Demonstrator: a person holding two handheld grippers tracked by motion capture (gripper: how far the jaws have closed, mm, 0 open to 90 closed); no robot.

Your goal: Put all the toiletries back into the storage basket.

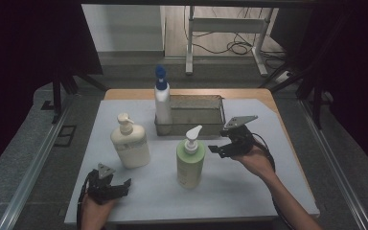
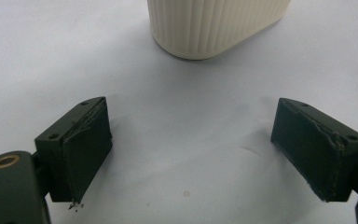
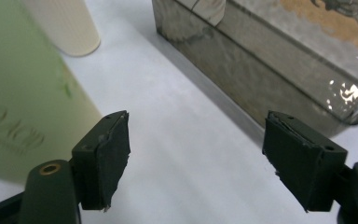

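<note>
Oddly, the cream ribbed plastic pump bottle (image 2: 216, 25) is cut off above its base in the left gripper view, while the high view shows it whole beside the green pump bottle (image 1: 190, 163) on the pale blue table mat (image 1: 249, 191). Both the left gripper (image 2: 191, 154) and right gripper (image 3: 198, 161) stand wide open, gripping nothing (bare mat between the jaws). The white bottle with a blue pump (image 1: 162, 98) stands at the left end of the metal tray (image 3: 279, 79), its lower part hidden by the tray wall

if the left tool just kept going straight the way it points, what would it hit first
Most likely the cream ribbed pump bottle. In the left gripper view it stands dead ahead of the open left tool, with bare white table cover between them. The exact gap is hard to judge.
</note>
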